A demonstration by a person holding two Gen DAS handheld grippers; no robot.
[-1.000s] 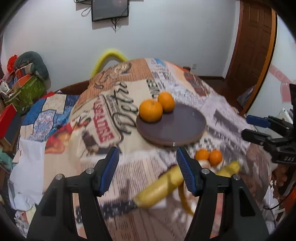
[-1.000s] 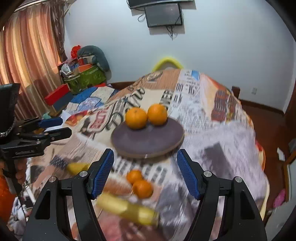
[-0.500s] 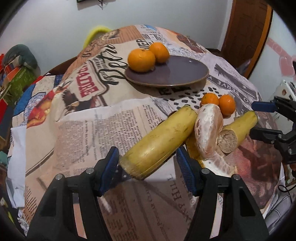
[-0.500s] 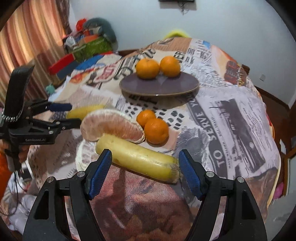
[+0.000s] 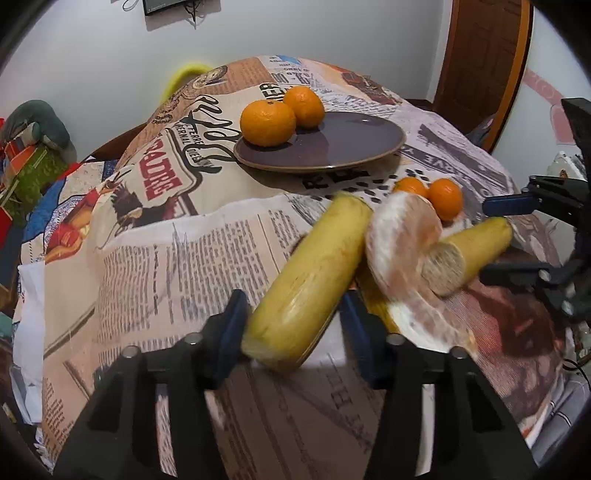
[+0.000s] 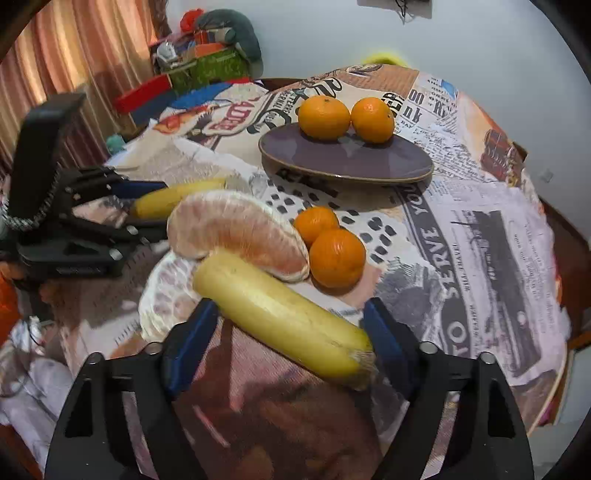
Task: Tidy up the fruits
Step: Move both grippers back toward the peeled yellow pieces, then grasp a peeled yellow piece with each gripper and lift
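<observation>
You've got two oranges (image 5: 281, 116) side by side on the dark plate (image 5: 354, 146). Two small mandarins (image 6: 328, 245) touch each other on the desk (image 6: 480, 236) near it. Two yellow banana pieces: one (image 5: 314, 280) beside the peeled pomelo segment (image 6: 236, 230), the other (image 6: 284, 314) in front, pomelo leaning on it.

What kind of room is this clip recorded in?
Most likely a lived-in room at home, perhaps a dining or living room: a round table under a newspaper-print tablecloth, a wall-mounted screen, striped curtains, and household clutter piled in the corner.
</observation>
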